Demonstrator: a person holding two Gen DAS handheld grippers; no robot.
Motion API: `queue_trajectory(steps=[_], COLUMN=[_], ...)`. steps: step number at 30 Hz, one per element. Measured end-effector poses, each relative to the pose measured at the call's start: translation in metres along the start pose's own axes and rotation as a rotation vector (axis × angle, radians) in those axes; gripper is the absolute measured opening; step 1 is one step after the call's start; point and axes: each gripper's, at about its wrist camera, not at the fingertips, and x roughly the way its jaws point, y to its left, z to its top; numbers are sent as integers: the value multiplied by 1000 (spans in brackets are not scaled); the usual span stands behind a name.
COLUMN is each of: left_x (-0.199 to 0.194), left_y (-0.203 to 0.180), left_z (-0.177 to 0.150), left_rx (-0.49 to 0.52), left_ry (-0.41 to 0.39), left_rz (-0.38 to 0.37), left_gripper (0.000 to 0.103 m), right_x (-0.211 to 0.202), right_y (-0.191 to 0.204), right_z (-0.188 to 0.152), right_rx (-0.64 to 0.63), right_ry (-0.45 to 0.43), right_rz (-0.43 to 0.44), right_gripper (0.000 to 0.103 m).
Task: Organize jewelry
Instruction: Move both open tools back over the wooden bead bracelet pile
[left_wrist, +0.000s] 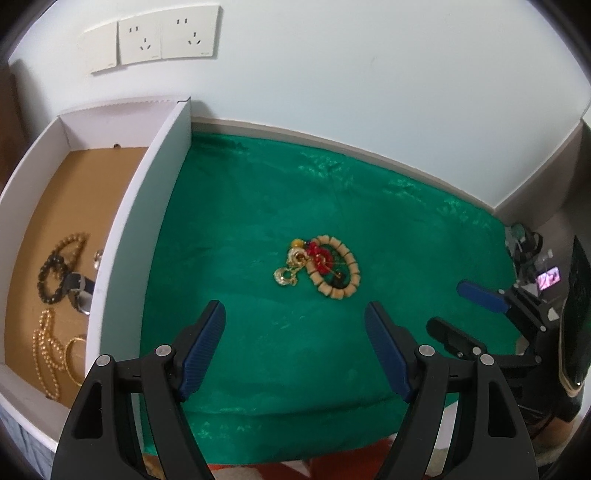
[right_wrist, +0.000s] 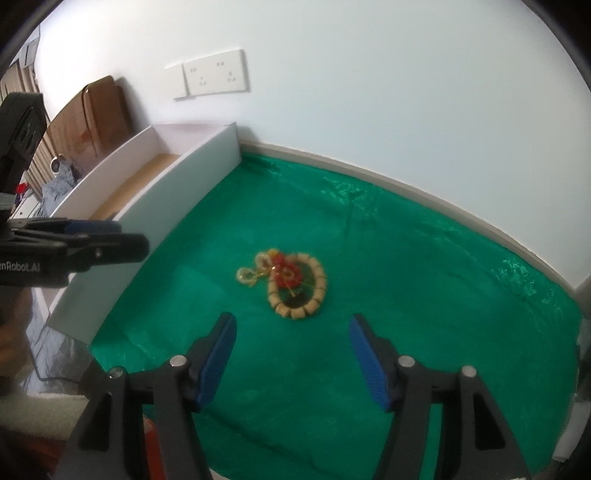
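A small heap of jewelry (left_wrist: 321, 266) lies in the middle of the green cloth (left_wrist: 258, 206): a tan wooden-bead bracelet (left_wrist: 347, 284), a red beaded piece (left_wrist: 319, 258) and gold earrings (left_wrist: 286, 275). My left gripper (left_wrist: 295, 308) hovers just short of the heap, open and empty. The right gripper (left_wrist: 447, 306) stands at the cloth's right side. In the right wrist view the same heap (right_wrist: 291, 282) lies just beyond my right gripper (right_wrist: 292, 318), which is open with nothing between its pads. The left gripper (right_wrist: 133, 238) shows at the left edge there.
A white box (left_wrist: 147, 229) with a brown floor borders the cloth on the left. It holds a dark bead bracelet (left_wrist: 50, 273), a gold bead necklace (left_wrist: 46, 347), a gold bangle (left_wrist: 72, 354) and a watch (left_wrist: 79, 291). The wall with sockets (left_wrist: 166, 37) runs behind.
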Motion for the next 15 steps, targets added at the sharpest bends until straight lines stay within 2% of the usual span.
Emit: queue_trajectory(steps=[15], left_x=[-2], left_y=[15], left_z=[-1], left_rx=[-22], left_ry=[9], left_rz=[39], left_gripper=[79], right_x=[3], right_y=[11], right_z=[0], right_rx=[-1], right_ry=[6], right_rz=[31], right_gripper=[65])
